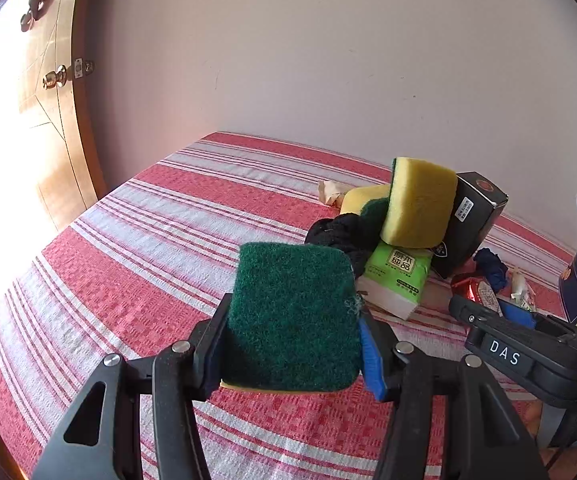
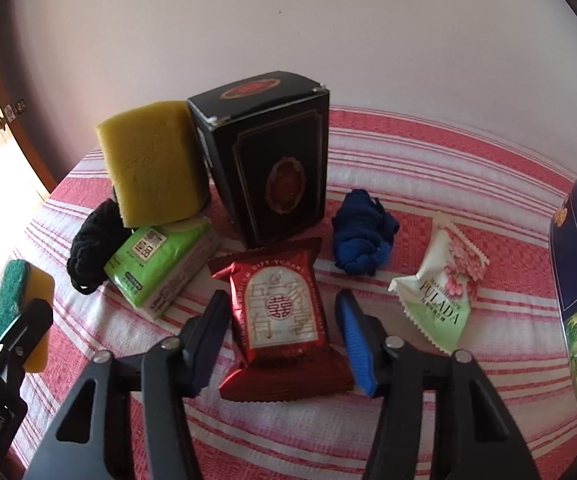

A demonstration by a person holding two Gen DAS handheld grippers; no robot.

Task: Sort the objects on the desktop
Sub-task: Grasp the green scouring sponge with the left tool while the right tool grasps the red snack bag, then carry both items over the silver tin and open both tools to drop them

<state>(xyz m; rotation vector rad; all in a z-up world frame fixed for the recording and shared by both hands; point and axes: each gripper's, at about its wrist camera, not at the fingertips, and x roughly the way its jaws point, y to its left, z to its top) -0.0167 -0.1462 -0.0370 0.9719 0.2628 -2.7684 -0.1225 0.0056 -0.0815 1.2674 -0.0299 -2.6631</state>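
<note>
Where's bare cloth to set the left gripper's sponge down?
Free: the striped tablecloth left of the pile, out to the edge near the door, and the back strip along the wall. Crowded: right of the held sponge, where the leaning sponge, black box, green tissue pack and black cloth bundle touch.

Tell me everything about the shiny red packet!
The shiny red packet is a sealed foil pouch, puffy like a small pillow, with crimped ends. Its front has a pale arch-shaped label with gold Chinese characters and a red double-happiness sign. It lies flat on the striped tablecloth, just in front of the black box. The right claw has its two fingers on either side of it, not clearly squeezing yet.
</note>
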